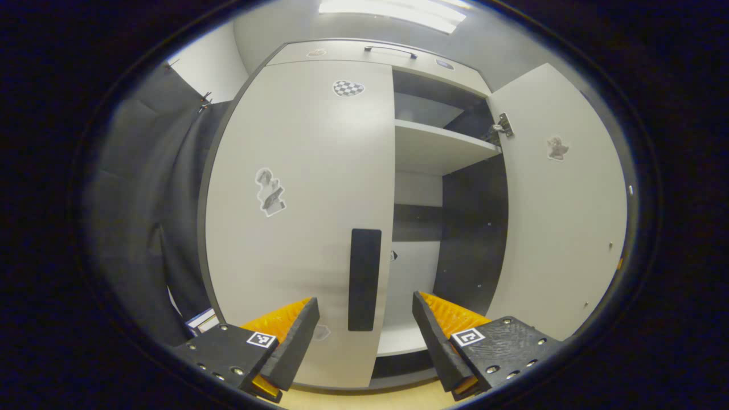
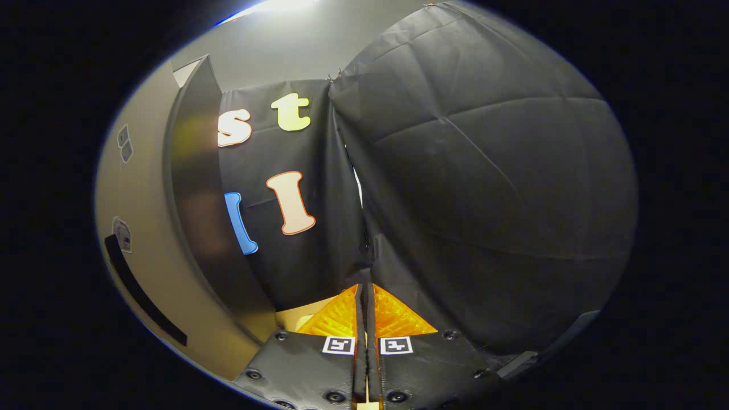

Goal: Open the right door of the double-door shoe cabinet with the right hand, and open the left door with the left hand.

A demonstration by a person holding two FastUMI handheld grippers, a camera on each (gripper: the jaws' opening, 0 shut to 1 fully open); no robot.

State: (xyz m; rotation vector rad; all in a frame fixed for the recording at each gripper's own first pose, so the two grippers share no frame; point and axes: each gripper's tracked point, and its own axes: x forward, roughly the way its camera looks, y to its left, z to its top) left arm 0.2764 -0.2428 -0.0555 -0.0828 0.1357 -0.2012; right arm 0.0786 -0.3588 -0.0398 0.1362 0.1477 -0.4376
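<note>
The left gripper (image 1: 364, 319) has two wedge-shaped fingers with ribbed inner faces. Each finger sits on a dark, rough block with small silver screws along its edge. Each block has a little white square sticker with a black pattern on it.

The right gripper (image 2: 364, 319) looks the same: ribbed wedges, dark blocks, round screws, and two small black-and-white square stickers side by side.

A pale wooden floor (image 1: 364, 398) runs along the bottom of the left gripper view, and the shoe cabinet (image 1: 302, 228) stands directly on it. Inside the cabinet, an upper shelf (image 1: 438, 151) and a lower shelf (image 1: 401, 341) are both bare. A strip of the floor (image 2: 296, 319) also appears in the right gripper view.
</note>
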